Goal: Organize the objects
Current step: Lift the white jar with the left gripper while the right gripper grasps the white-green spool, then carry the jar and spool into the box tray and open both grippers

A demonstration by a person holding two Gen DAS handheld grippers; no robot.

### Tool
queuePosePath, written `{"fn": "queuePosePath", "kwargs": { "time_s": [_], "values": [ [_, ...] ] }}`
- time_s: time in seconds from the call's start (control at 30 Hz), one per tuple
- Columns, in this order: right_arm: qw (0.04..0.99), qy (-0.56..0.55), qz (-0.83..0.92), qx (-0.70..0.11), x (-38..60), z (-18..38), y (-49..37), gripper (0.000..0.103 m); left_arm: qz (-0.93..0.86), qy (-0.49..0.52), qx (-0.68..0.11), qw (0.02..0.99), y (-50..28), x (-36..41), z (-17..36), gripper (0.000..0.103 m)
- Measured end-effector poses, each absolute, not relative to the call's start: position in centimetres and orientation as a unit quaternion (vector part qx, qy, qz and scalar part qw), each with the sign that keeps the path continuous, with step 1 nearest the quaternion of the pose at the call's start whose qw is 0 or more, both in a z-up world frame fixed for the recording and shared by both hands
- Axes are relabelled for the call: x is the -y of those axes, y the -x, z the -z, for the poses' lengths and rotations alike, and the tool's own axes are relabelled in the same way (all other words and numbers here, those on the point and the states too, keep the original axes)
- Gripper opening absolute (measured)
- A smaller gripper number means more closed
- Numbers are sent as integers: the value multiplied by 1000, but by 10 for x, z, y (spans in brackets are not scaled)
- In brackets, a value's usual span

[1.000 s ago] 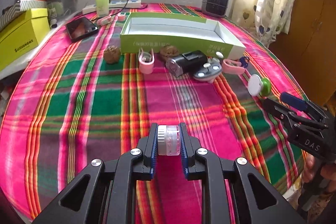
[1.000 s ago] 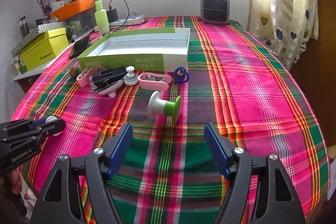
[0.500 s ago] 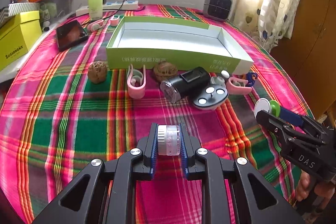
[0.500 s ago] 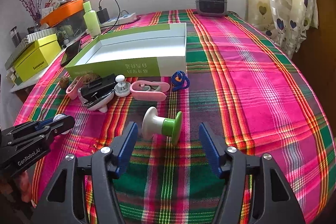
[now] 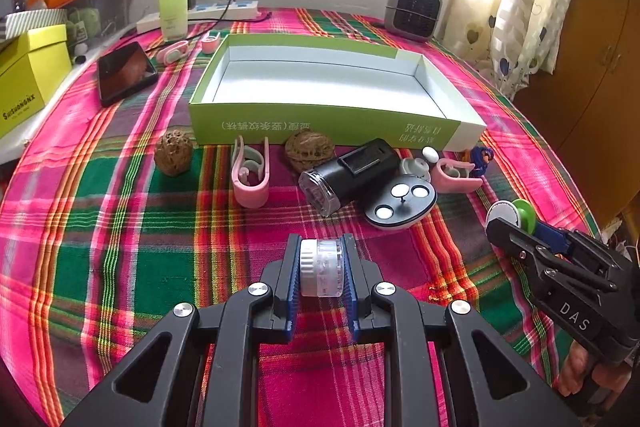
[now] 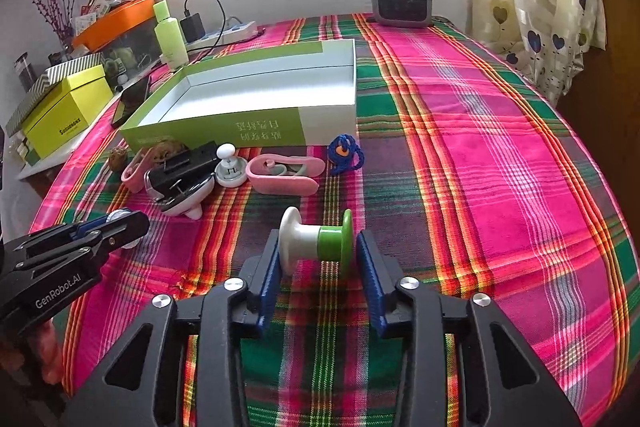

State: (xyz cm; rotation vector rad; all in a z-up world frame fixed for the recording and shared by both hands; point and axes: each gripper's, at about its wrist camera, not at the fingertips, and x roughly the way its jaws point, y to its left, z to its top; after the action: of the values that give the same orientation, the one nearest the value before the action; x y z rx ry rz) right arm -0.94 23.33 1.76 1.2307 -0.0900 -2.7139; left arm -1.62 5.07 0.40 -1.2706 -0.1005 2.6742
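The white-and-green spool (image 6: 316, 241) lies on its side on the plaid tablecloth (image 6: 480, 187), near edge of the table, w/ the right gripper (image 6: 318, 267) straddling it: jaws are closing, white flange by one blue pad, green flange by the other, a sliver of gap on each side so not pinched yet as far as I can tell. To do this step well: keep the gripper square to the spool's axis so both pads land flat on the flange faces, stay low enough to catch the flanges near their centres, not just the rims, & don't lift until both sides are seated, since it's round & prob. rolls or pops out if squeezed off-centre. Left gripper (image 5: 322, 273) is pressed together on a small clear jar w/ white cap (image 5: 322, 267), held above the cloth, well short of the open green box (image 5: 332, 125), which looks like the drop spot & is empty inside. Just in front of the box sit the black flashlight (image 5: 348, 175), pink clips (image 5: 250, 173), walnuts (image 5: 173, 157) & a blue cord (image 6: 345, 153); carry the spool up & over those, not through.
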Motion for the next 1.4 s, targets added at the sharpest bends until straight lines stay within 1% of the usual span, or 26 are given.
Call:
{"fn": "queuePosePath", "kwargs": {
  "time_s": [0.2,0.63,1.0,1.4],
  "values": [
    [86,-408,909,27,-228,-19,10,34,-899,427,32,93,17,-52,-5,17],
    [109,-396,912,20,-216,-26,10,34,-898,428,32,99,17,-54,-6,17],
    [126,-383,915,15,-207,-37,12,34,-906,410,33,103,15,-50,-23,17],
    [134,-374,918,15,-200,-48,26,34,-913,395,33,98,30,-45,-40,17]
  ]
}}
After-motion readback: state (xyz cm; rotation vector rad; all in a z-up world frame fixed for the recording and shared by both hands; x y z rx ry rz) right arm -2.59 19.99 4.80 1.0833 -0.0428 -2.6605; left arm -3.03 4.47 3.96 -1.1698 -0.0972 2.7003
